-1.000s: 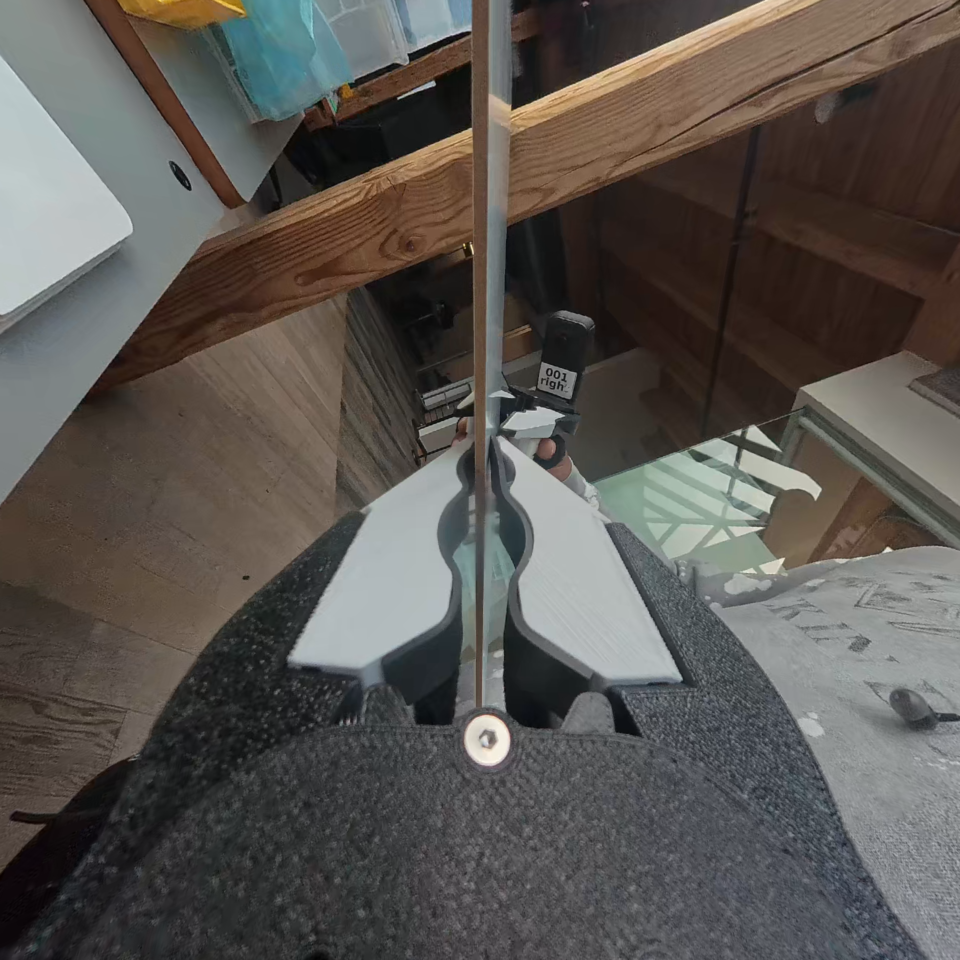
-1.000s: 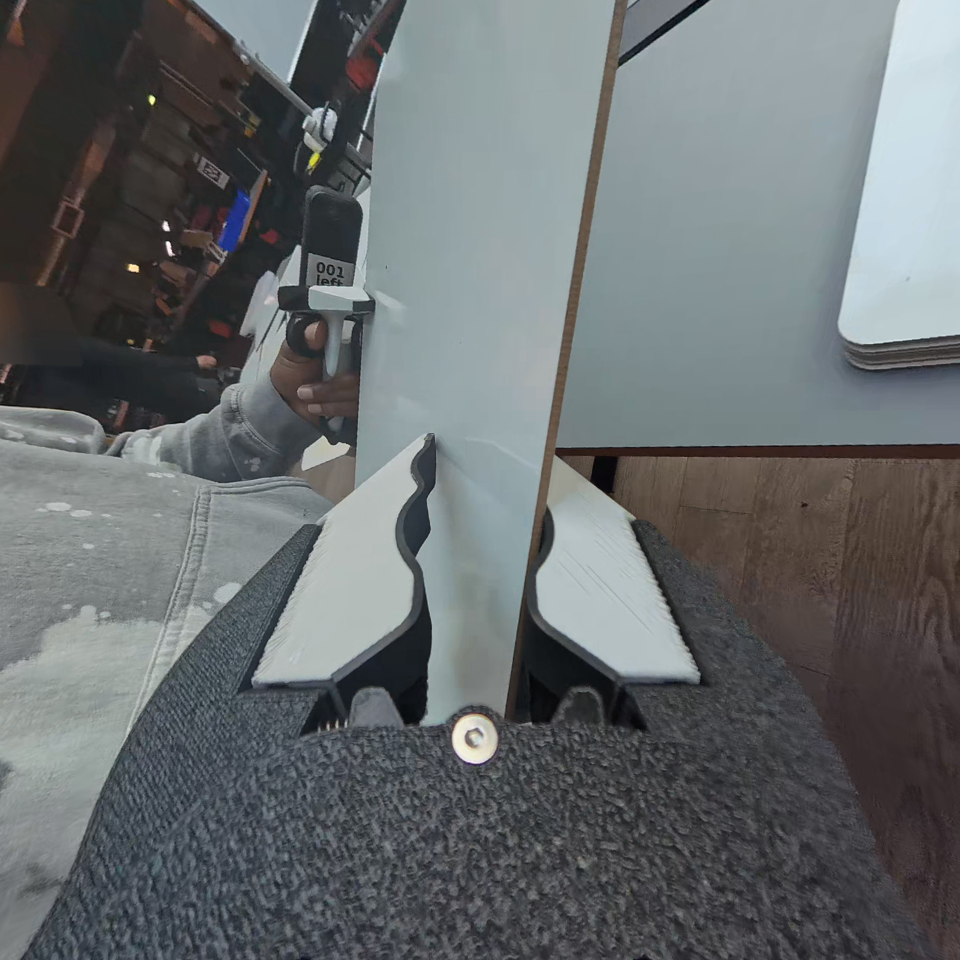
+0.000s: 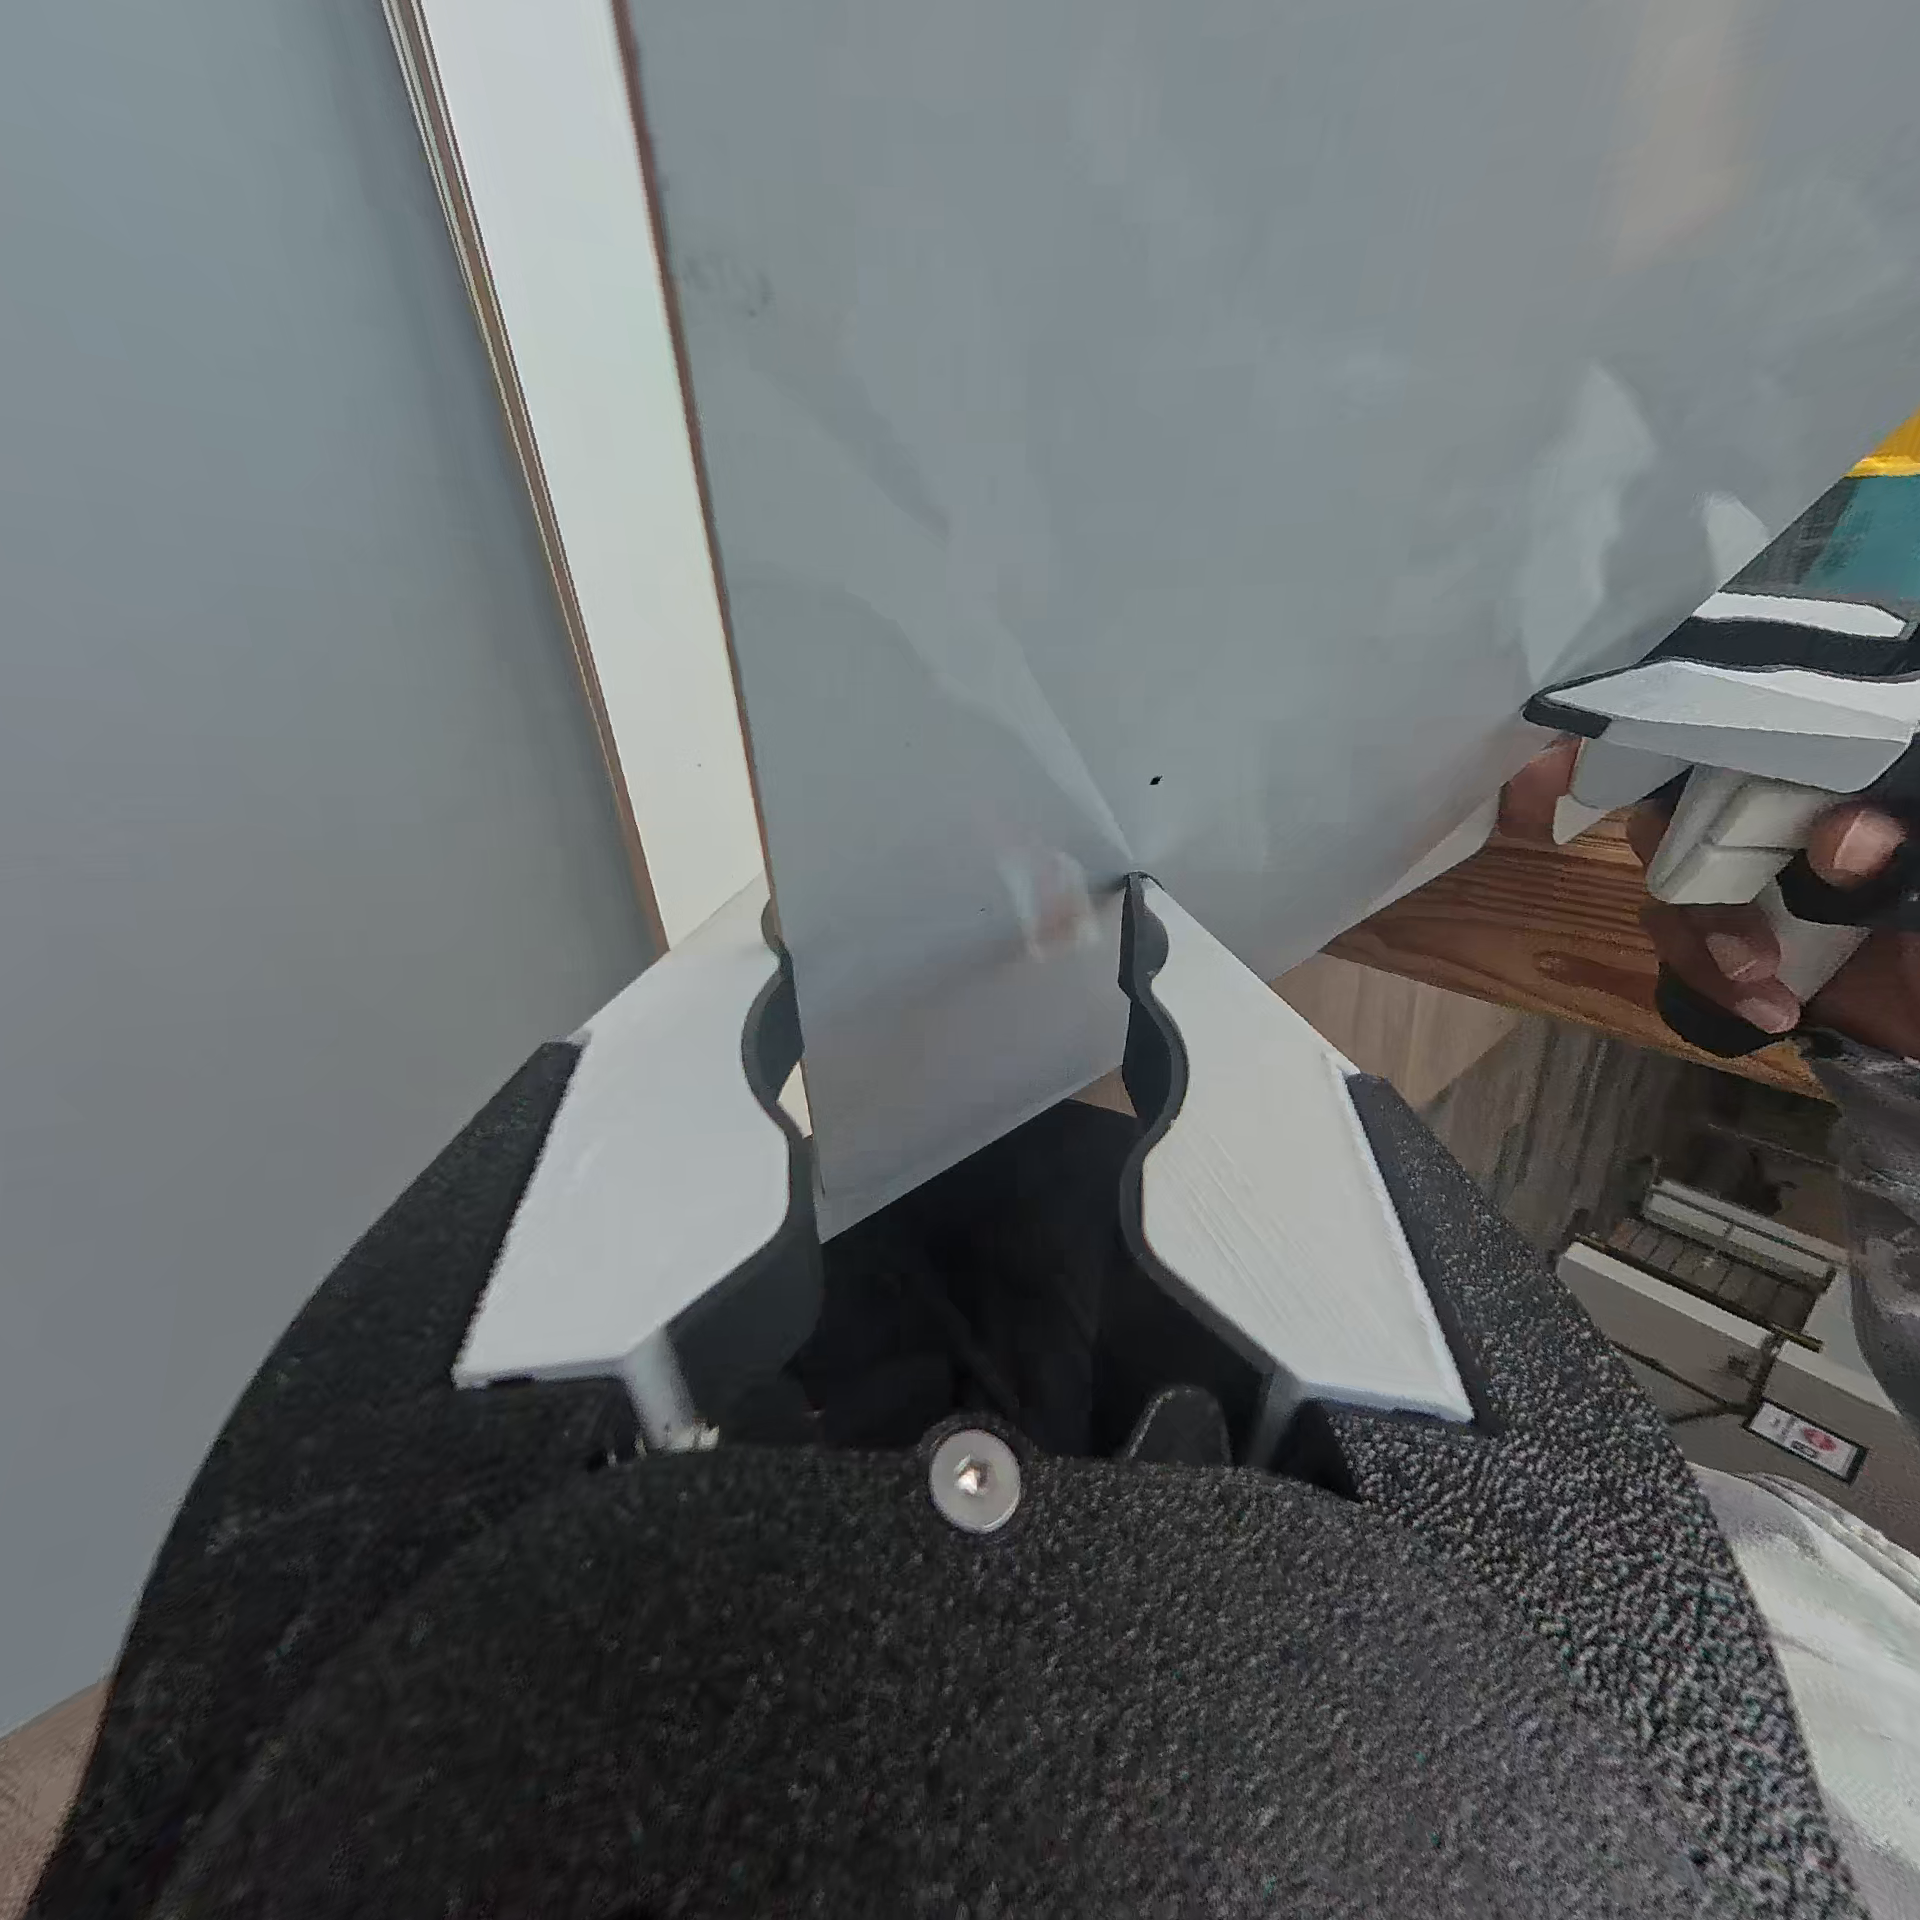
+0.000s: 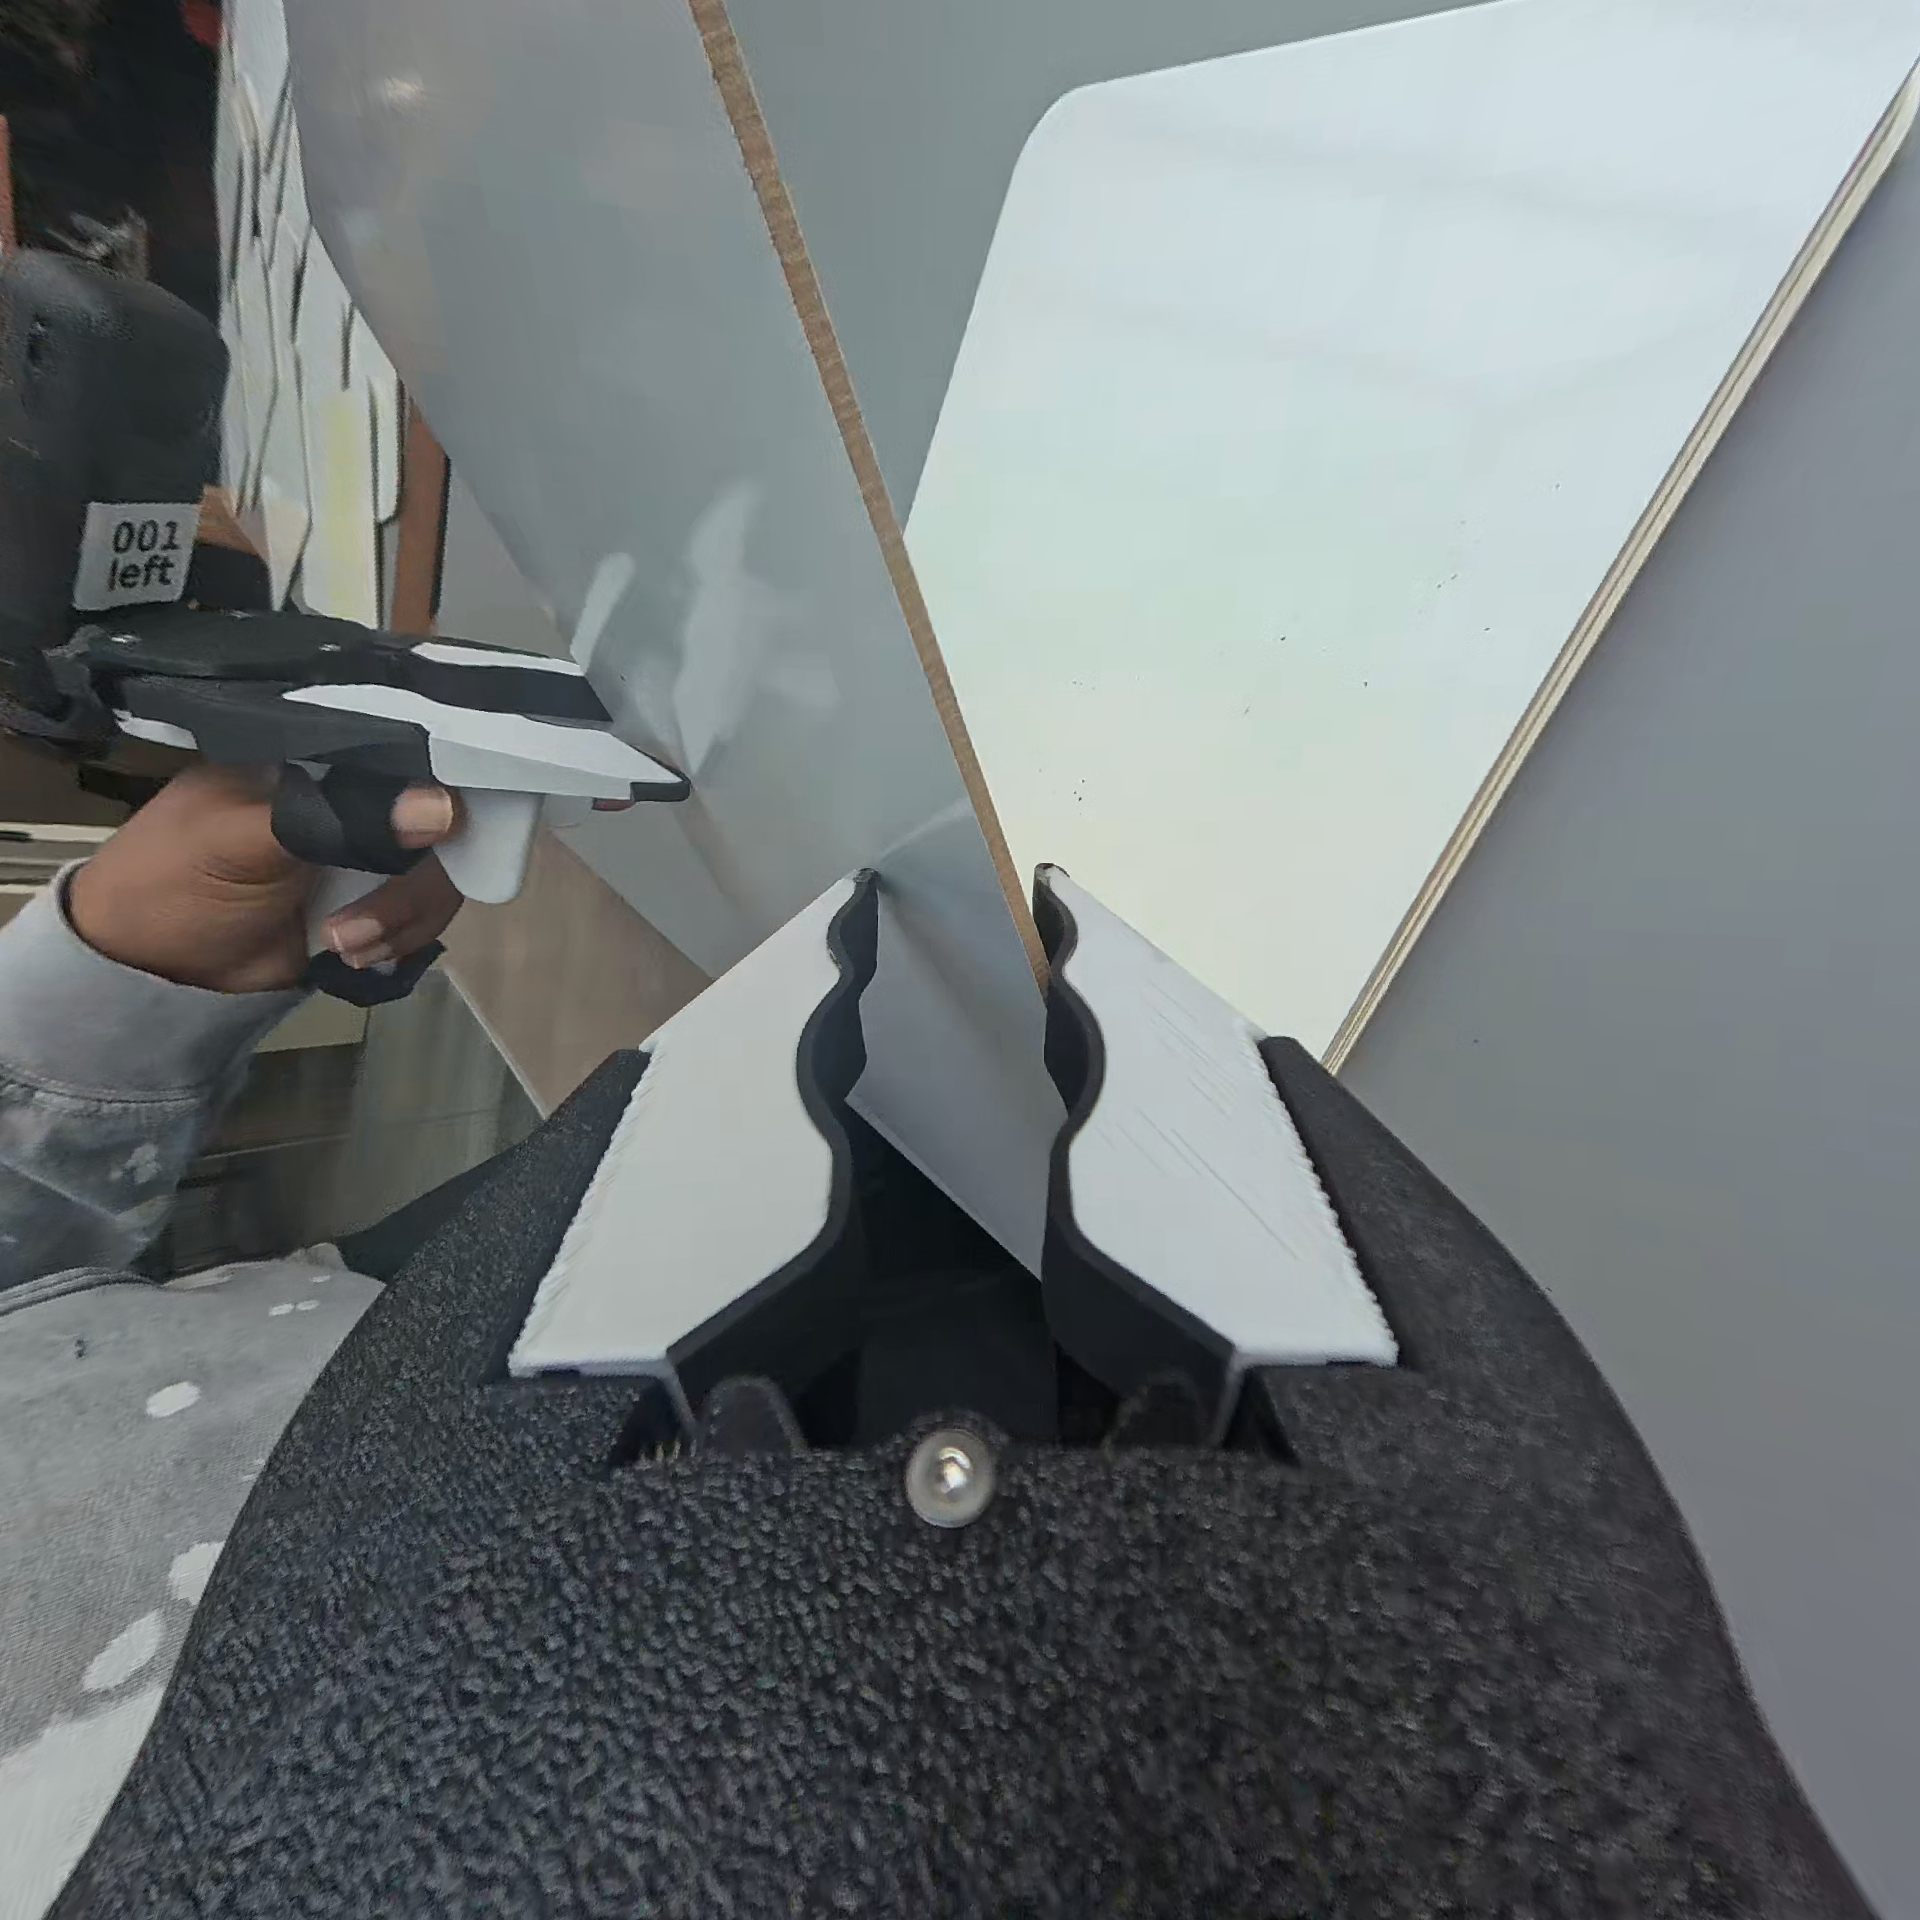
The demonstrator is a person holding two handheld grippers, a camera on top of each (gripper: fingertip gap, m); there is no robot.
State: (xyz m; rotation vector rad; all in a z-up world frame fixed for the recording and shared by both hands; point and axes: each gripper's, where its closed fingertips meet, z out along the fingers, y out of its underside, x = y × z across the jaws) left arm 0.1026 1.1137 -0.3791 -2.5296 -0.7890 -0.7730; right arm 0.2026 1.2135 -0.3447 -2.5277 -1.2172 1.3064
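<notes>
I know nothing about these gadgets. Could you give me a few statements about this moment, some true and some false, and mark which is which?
1. Both the left gripper and the right gripper have the same thin grey panel between their fingers. True.
2. The left gripper's jaws are pressed tightly together. False: they stand apart, with the panel's corner between them.
3. The panel's cut edge is brown. True.
4. A robot arm carries the left gripper. False: a person's hand holds it.
5. Behind the panel lies a single white sheet. False: the white boards form a layered stack with a rounded corner.
</notes>
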